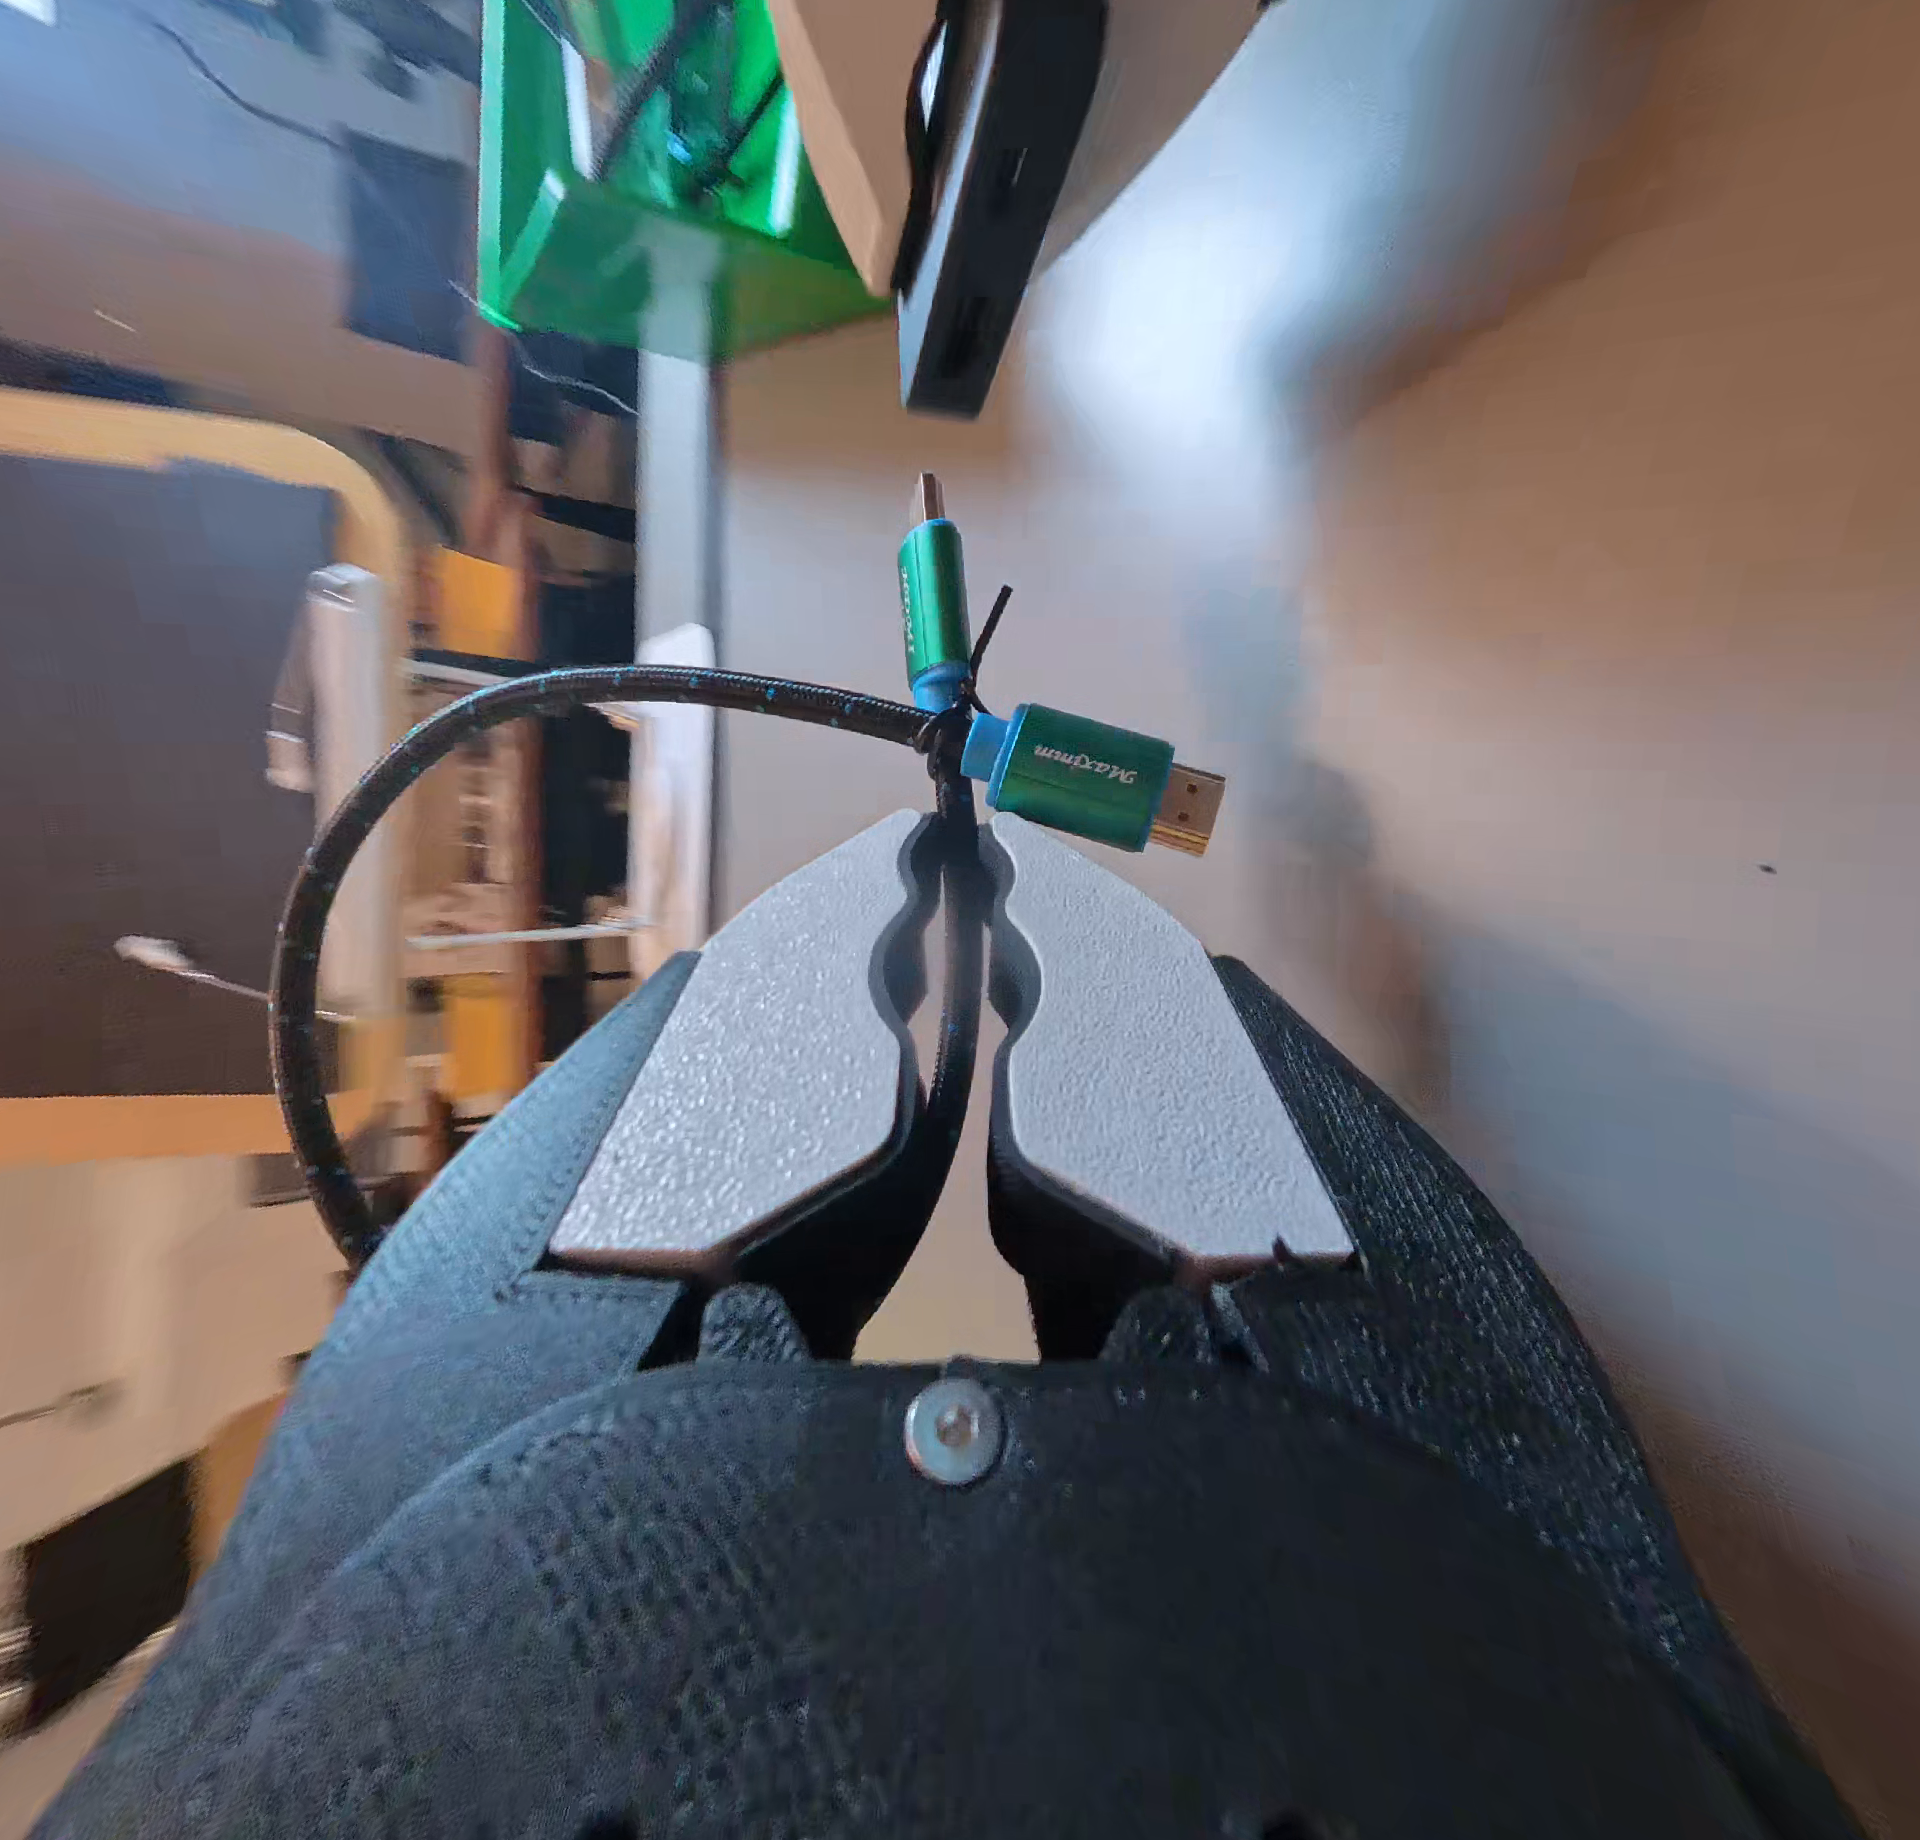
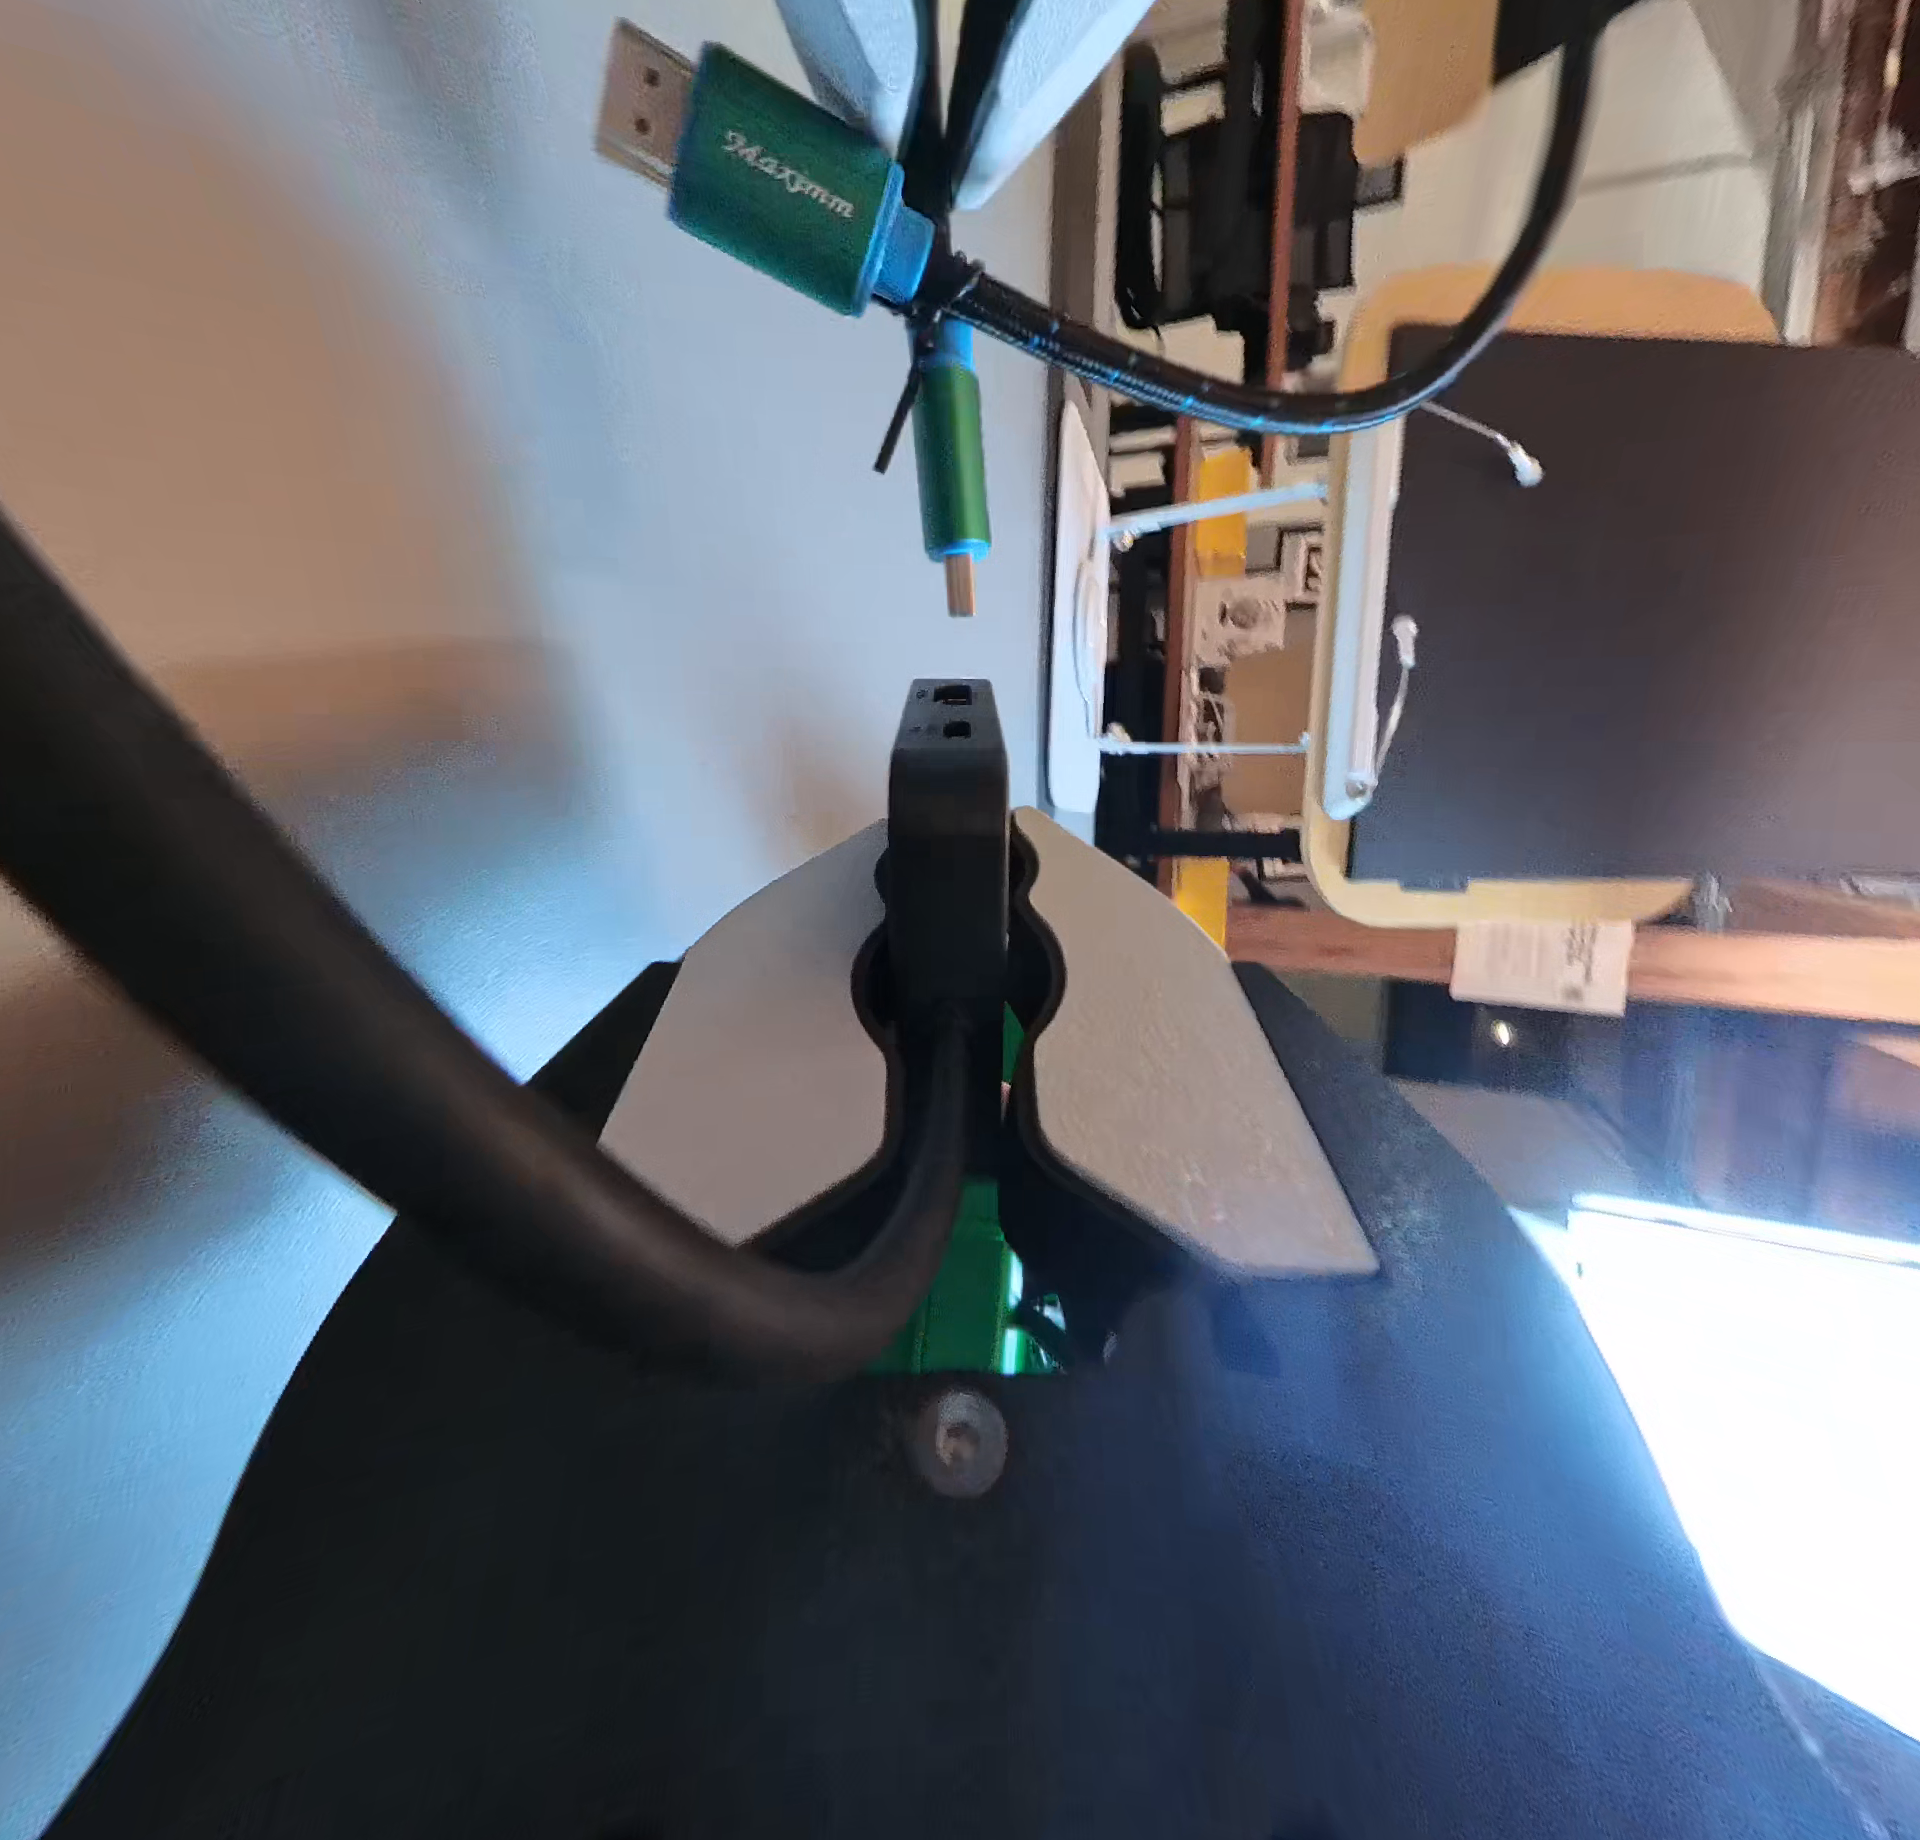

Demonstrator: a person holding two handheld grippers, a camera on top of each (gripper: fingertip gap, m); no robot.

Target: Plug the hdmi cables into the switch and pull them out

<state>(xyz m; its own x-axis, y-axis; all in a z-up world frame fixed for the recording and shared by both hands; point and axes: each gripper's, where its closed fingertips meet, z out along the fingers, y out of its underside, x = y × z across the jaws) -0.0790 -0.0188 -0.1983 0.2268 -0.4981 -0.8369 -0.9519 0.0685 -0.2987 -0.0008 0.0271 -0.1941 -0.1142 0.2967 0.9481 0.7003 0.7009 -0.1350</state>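
My left gripper is shut on a black braided HDMI cable just behind its two green plugs, which are tied together with a black zip tie. One plug points away from me at the black switch. The other plug points right. My right gripper is shut on the switch, ports facing the plug. A small gap separates the plug's tip from the switch. The left gripper shows at the top of the right wrist view.
A thick black cable runs from the switch's back end off to the left. A green box sits behind the switch. The pale table surface lies beside both grippers. A chair with a dark panel stands beyond the table.
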